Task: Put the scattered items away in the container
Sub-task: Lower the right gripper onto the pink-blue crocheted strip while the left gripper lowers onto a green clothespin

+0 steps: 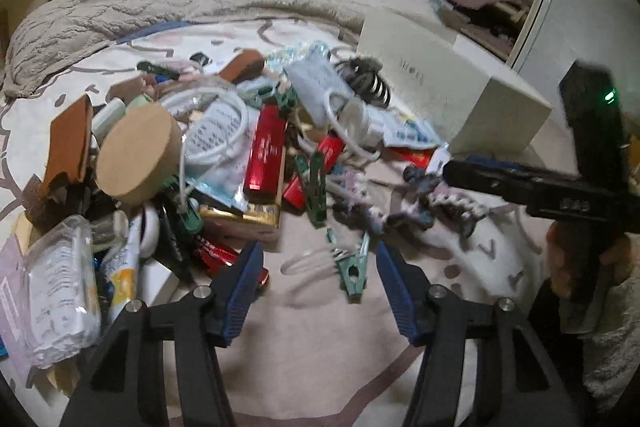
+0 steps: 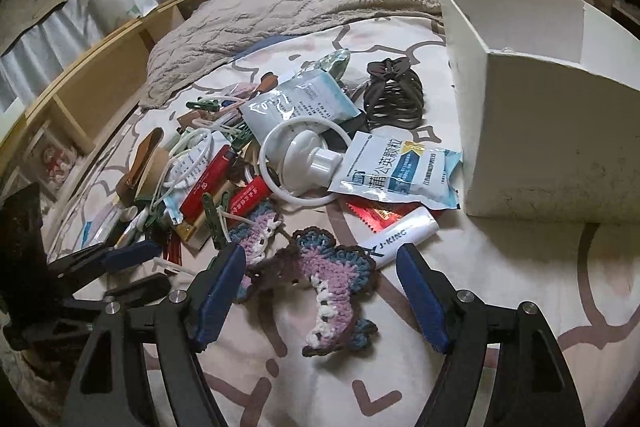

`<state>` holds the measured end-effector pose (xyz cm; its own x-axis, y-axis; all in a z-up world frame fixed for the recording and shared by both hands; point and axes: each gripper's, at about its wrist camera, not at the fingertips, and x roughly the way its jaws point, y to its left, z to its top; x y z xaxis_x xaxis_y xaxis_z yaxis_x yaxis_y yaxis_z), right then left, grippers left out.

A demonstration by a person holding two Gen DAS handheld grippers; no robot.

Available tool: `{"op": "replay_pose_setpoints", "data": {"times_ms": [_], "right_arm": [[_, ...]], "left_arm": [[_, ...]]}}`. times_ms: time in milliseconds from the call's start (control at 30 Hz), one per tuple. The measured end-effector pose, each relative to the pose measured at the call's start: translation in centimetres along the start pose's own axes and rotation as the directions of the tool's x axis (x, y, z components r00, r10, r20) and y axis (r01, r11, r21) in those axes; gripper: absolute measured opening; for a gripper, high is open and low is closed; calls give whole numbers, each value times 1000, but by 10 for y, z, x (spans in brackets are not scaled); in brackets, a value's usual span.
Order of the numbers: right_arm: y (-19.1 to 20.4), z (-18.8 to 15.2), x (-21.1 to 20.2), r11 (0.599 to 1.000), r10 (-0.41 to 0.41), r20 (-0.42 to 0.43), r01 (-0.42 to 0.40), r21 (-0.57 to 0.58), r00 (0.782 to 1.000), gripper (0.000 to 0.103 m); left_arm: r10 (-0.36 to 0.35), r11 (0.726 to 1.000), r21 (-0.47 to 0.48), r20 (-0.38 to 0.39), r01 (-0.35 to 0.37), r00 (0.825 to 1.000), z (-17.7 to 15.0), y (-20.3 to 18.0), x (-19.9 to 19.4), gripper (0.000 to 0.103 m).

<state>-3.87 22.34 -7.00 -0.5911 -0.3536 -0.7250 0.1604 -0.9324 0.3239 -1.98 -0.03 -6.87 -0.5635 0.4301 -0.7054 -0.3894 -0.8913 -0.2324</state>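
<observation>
We are working on a bedspread (image 2: 500, 287). The white box (image 2: 540, 131), open-topped, is sitting upper right of the right wrist frame; the clutter pile (image 2: 224, 167) is spreading centre-left, all outside it. We are holding the right gripper (image 2: 320, 291) with jaws apart, straddling the crochet butterfly (image 2: 328, 275), pads not touching it. Best to close on its thick middle, lift clear of the white tube (image 2: 404, 237) just beside it, then carry it to the box. The left gripper (image 1: 320, 285), jaws apart and empty, is hanging over a green clip (image 1: 352, 271), lower centre of the left frame.
</observation>
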Motion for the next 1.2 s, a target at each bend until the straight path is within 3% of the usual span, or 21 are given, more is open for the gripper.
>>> {"op": "replay_pose_setpoints", "data": {"times_ms": [100,200,267,333,433,567,900,1200], "right_arm": [[-7,2,-1,999,13,1,-13,36,1000,78],[-11,3,-2,998,27,1,-27,65,1000,78],[-12,3,-2,997,28,2,-28,74,1000,78],[-12,3,-3,997,27,1,-27,75,1000,78],[-11,3,-3,997,25,1,-25,69,1000,78],[-7,1,-3,999,22,-7,-21,47,1000,78],[1,-4,3,999,16,-48,-14,34,999,78],[2,-5,3,999,17,-52,-15,37,998,78]], "left_arm": [[-65,998,27,57,63,996,2,-6,-16,59],[-111,991,81,41,107,993,-1,-20,-16,57],[-114,987,107,-31,117,993,-6,-29,-3,40],[-83,989,115,-99,94,992,-11,-33,13,39],[-18,991,126,-141,36,990,-18,-33,28,39],[99,983,162,-81,-85,992,-19,-34,30,39],[102,977,194,-48,-91,994,-18,-38,34,39],[120,962,244,29,-123,992,-14,-44,31,41]]}}
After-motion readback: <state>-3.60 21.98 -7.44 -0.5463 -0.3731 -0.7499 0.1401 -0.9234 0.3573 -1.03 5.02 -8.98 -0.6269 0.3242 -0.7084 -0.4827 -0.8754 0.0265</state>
